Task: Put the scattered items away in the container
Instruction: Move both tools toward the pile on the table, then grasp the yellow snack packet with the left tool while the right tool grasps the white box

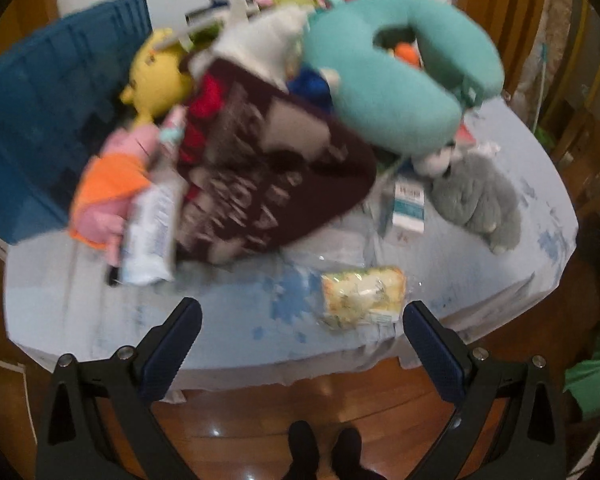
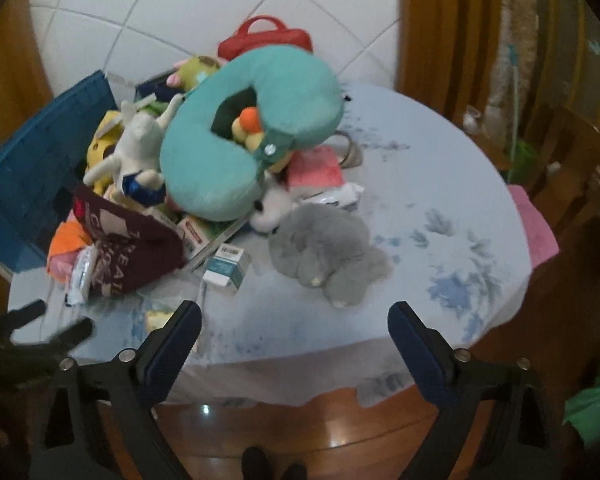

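A blue crate (image 1: 40, 120) (image 2: 40, 168) lies tipped on its side at the table's left, with a heap spilling from it: a teal neck pillow (image 1: 388, 76) (image 2: 236, 148), a maroon printed cloth (image 1: 268, 176) (image 2: 132, 248), a yellow plush (image 1: 160, 72) and a white plush (image 2: 136, 144). A grey plush (image 1: 480, 200) (image 2: 328, 252), a small white-teal box (image 1: 408, 204) (image 2: 228, 266) and a yellow snack packet (image 1: 364, 296) lie loose on the cloth. My left gripper (image 1: 302, 320) hangs open over the near table edge, just short of the packet. My right gripper (image 2: 294, 324) is open too, below the grey plush.
The round table wears a pale blue tablecloth (image 2: 440, 220). A red bag (image 2: 268, 38) stands at the back by the tiled wall. A pink cloth (image 2: 534, 224) hangs at the right edge. Wooden chairs (image 2: 572, 160) crowd the right. The person's feet (image 1: 324, 448) stand on the wood floor.
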### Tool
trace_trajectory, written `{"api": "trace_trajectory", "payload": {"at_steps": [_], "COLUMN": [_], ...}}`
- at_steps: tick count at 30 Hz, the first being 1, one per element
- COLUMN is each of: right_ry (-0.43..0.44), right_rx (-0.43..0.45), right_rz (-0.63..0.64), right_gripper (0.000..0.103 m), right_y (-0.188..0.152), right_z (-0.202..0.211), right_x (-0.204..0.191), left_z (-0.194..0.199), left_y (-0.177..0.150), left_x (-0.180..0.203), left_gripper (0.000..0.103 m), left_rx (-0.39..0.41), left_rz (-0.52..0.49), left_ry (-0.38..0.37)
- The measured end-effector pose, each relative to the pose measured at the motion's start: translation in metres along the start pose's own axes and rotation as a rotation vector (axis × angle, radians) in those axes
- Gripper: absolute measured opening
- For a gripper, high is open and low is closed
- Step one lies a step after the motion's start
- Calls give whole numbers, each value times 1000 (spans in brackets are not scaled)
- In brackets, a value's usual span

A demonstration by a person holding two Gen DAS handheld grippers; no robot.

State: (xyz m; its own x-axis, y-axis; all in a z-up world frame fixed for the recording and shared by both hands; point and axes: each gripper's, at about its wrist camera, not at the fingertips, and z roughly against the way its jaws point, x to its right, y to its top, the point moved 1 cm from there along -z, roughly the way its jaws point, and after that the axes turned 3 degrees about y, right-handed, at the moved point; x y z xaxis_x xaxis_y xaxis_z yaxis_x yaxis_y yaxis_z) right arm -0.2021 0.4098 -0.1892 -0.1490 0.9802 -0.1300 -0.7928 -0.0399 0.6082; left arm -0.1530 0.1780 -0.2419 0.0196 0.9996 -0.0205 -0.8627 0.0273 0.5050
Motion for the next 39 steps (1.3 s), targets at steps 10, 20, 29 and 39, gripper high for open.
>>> {"api": "trace_trajectory", "payload": {"at_steps": [10, 20, 29, 39], "right_ry": [96, 215, 211, 147], "right_rx": [-151, -210, -220, -219], "right_rz": [50, 128, 123, 90], "right_gripper": [83, 83, 83, 86], "right_y": [0, 8, 18, 6], "right_z": [-87, -135, -170, -204], "right_x": [19, -5, -44, -62], "left_z": [-73, -95, -101, -106], "left_y": [-8, -10, -11, -21], "left_x": [50, 23, -14, -24], "left_gripper": [102, 46, 36, 40], "left_rx": [-80, -117, -117, -117], "left_rz": [65, 125, 155, 188], "left_ry": [33, 50, 77, 39]}}
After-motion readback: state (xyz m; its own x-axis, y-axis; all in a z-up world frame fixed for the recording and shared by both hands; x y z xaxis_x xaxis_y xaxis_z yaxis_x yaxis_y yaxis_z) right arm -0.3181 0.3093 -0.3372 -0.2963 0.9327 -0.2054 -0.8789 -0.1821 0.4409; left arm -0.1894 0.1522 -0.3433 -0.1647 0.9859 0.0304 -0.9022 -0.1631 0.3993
